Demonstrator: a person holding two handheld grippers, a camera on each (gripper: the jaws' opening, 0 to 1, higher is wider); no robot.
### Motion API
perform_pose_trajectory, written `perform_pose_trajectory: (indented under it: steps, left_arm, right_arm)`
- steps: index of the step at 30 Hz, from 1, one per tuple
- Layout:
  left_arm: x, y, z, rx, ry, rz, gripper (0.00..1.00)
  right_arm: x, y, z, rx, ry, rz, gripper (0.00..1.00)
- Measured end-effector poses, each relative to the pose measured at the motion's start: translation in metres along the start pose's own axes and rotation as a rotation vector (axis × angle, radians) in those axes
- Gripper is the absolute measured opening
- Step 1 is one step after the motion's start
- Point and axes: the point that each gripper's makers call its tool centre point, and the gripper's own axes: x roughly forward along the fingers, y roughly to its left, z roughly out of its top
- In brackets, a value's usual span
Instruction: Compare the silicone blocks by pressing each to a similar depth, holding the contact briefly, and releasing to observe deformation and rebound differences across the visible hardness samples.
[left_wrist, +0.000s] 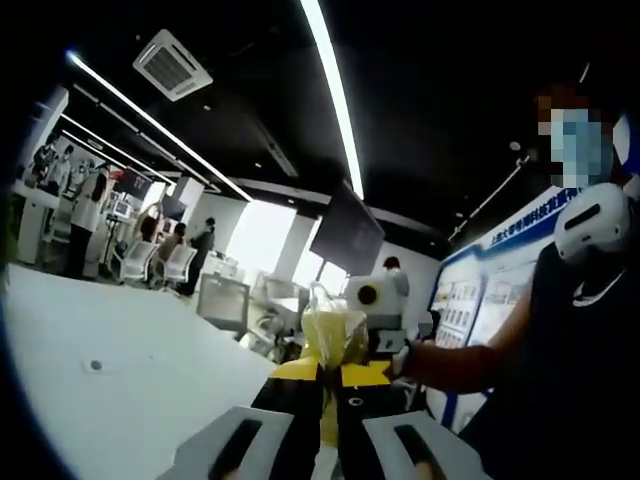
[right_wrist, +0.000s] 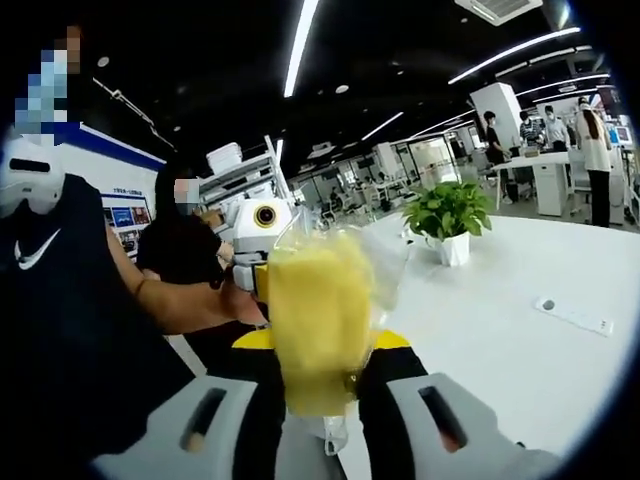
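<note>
Holding a yellow block in a clear bag (right_wrist: 320, 320) above the white desk (right_wrist: 500, 330), both hand-held grippers — left (left_wrist: 330, 385), right (right_wrist: 322, 400) — clamp it between them, probably squeezing to test firmness.

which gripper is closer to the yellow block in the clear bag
About equal. The left gripper and the right gripper both pinch the bagged yellow block from opposite sides, each shut on it.

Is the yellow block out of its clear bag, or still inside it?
Still inside. In the right gripper view, crinkled clear bag surrounds the yellow block, which sits between the right gripper jaws, closed against it.
</note>
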Motion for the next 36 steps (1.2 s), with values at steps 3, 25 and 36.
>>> perform_pose_trajectory:
  steps: [3,25,36]
  left_arm:
    - [0.0,-0.001,0.001,-0.001,-0.006,-0.004,0.02]
    - [-0.002,-0.011,-0.005,-0.005,0.009,-0.019,0.04]
    - [-0.006,-0.011,-0.009,-0.005,0.045,-0.009,0.05]
  right_arm:
    - [-0.001,0.001,0.001,-0.015,0.001,-0.008,0.17]
    - [-0.001,0.014,-0.005,-0.051,0.006,0.014,0.0]
    - [0.002,0.014,-0.01,-0.027,0.016,0.035,0.0]
